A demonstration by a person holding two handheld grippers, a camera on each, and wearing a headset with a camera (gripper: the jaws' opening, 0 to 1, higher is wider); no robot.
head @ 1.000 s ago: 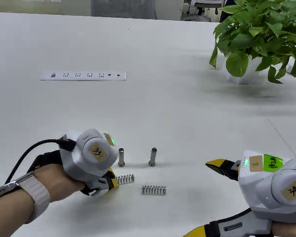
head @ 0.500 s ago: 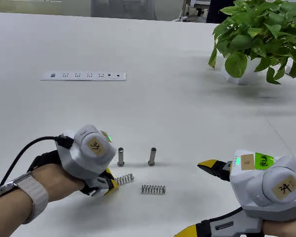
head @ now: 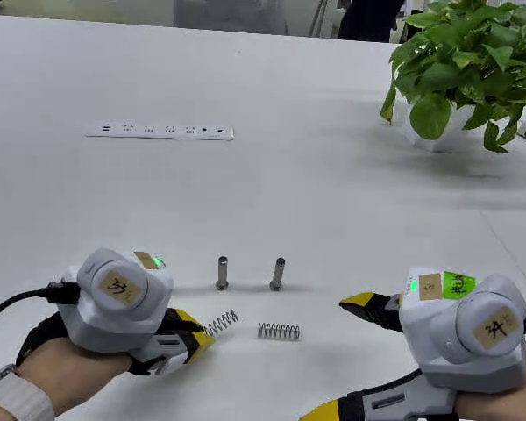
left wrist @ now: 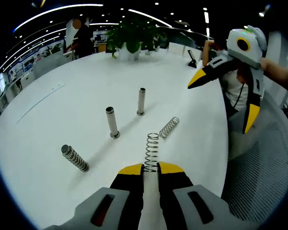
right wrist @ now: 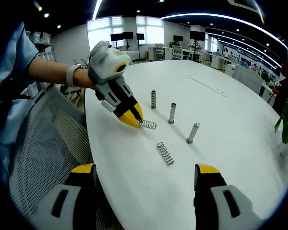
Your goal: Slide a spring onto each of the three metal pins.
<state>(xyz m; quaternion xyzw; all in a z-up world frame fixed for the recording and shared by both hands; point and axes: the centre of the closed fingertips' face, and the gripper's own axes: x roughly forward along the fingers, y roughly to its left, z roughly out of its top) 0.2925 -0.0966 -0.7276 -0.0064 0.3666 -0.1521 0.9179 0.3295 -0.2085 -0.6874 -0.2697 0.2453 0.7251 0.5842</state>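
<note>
My left gripper (left wrist: 150, 168) is shut on one end of a spring (left wrist: 152, 149), which sticks out forward low over the white table (head: 333, 193). In the head view the left gripper (head: 195, 340) is at the lower left, its spring (head: 221, 323) pointing at two bare upright pins (head: 222, 272) (head: 278, 273). A loose spring (head: 278, 331) lies in front of them. In the left gripper view, a third pin (left wrist: 75, 158) wears a spring. My right gripper (head: 340, 355) stands open at the lower right, with nothing between its fingers. The right gripper view shows the bare pins (right wrist: 172, 113) (right wrist: 193, 132) and the loose spring (right wrist: 165, 153).
A white power strip (head: 158, 132) lies at the back left. A potted green plant (head: 473, 61) stands at the back right. The table's rounded edge and a mesh chair (right wrist: 43, 153) are close to my hands.
My left gripper has drawn back towards the lower left and sits lower, still holding the spring. My right gripper has shifted left towards the loose spring. The head camera has moved slightly.
</note>
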